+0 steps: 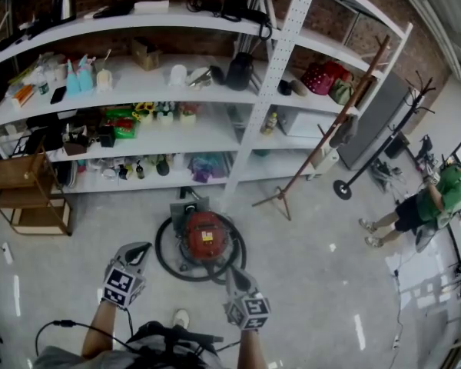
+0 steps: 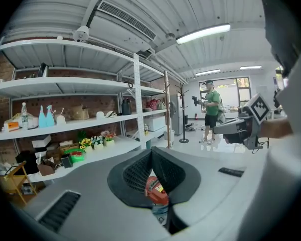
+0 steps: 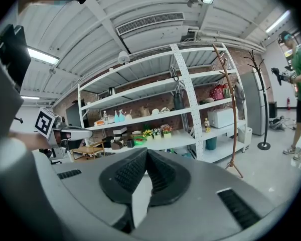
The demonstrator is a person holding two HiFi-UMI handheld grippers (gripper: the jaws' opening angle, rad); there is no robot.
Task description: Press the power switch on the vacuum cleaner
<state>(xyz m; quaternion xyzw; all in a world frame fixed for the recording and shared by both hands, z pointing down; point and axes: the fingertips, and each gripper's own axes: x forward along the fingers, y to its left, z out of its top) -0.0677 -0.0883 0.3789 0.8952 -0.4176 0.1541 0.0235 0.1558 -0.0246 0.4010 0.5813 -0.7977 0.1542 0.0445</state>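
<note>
a storage room seen from above. at the far left, white shelving [image 1: 138,68] crowded with small goods. nearer, the left tool [image 1: 140,250] hangs above the floor, jaws closed on nothing. just right of it the vacuum cleaner [image 1: 205,237] — a red canister ringed by its black hose [image 1: 160,254] — sits on the floor in front of the shelving. the right tool [image 1: 236,274], jaws also shut and empty, hovers by its near right side. far right, a person in green [image 1: 438,194]. the power switch cannot be made out — a misjudged press could slide off the rounded top or shove the canister away.
</note>
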